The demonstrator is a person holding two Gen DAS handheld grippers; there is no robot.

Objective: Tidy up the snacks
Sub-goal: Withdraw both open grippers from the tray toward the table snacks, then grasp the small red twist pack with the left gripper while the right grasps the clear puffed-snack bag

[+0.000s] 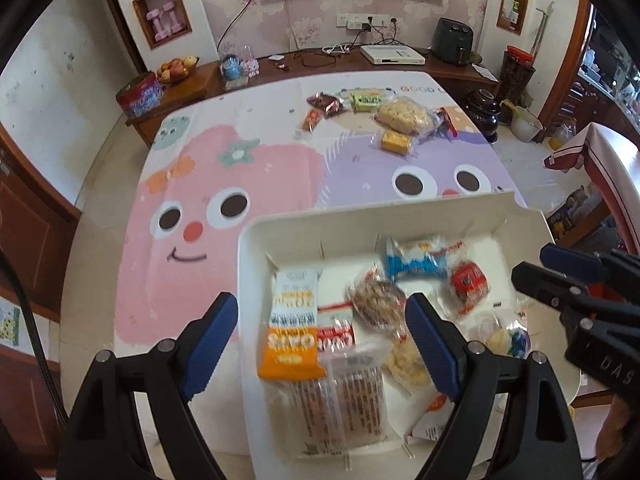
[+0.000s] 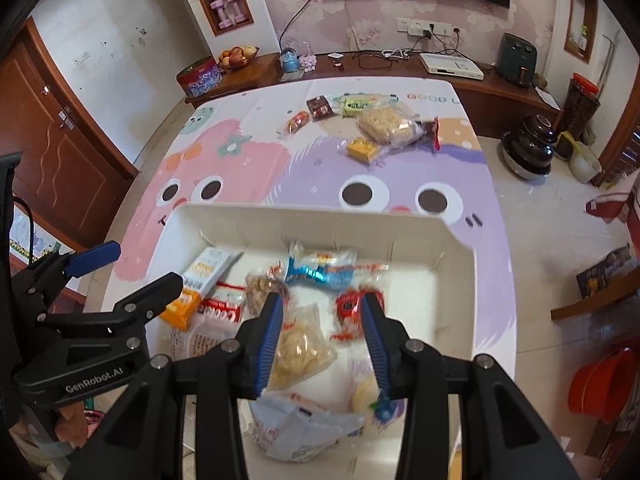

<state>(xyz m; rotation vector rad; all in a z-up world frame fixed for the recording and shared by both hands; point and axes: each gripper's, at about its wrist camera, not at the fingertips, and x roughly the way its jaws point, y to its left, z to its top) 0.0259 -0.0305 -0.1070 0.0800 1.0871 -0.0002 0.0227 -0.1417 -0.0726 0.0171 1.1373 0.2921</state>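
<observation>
A white tray sits at the near end of the table and holds several wrapped snacks. Among them are an orange and white packet, a blue packet, a small red packet and a bag of pale puffs. My left gripper hovers open and wide over the tray's left part, gripping nothing. My right gripper hangs over the tray's right part with a narrow gap. The puff bag lies below that gap, and the pads press on nothing.
More snacks lie loose at the far end of the cartoon tablecloth. A wooden sideboard with a fruit bowl, a tin and cables stands behind the table. A red basin and a dark pot are on the floor to the right.
</observation>
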